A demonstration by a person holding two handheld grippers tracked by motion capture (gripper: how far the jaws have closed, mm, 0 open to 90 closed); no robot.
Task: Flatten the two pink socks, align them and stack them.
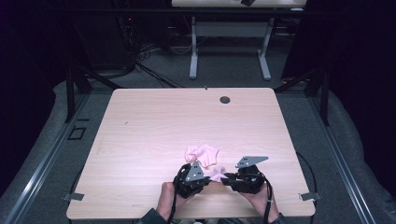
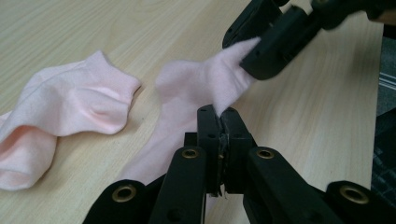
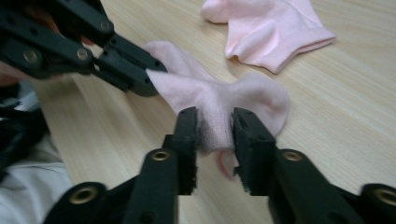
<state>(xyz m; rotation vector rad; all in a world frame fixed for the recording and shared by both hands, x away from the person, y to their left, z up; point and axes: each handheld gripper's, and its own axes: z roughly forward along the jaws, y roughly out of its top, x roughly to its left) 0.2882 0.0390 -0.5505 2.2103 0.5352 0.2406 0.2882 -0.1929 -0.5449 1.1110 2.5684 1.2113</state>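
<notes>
A pale pink sock [image 2: 196, 84] is stretched just above the wooden table [image 1: 163, 121] near its front edge, held at both ends. My left gripper [image 2: 221, 114] is shut on a thin edge of this sock. My right gripper [image 3: 214, 121] is shut on a bunched part of the same sock [image 3: 219, 100], with the fabric squeezed between its pads. In the high view the left gripper [image 1: 208, 179] and right gripper [image 1: 225, 178] face each other, with the sock [image 1: 217, 175] between them. A second pink sock [image 1: 201, 155] lies crumpled on the table just beyond.
A small round cable hole [image 1: 225, 99] sits near the table's far edge. Another desk's white legs [image 1: 194, 51] stand on the floor behind. The person's hands [image 1: 163, 200] come in over the front edge.
</notes>
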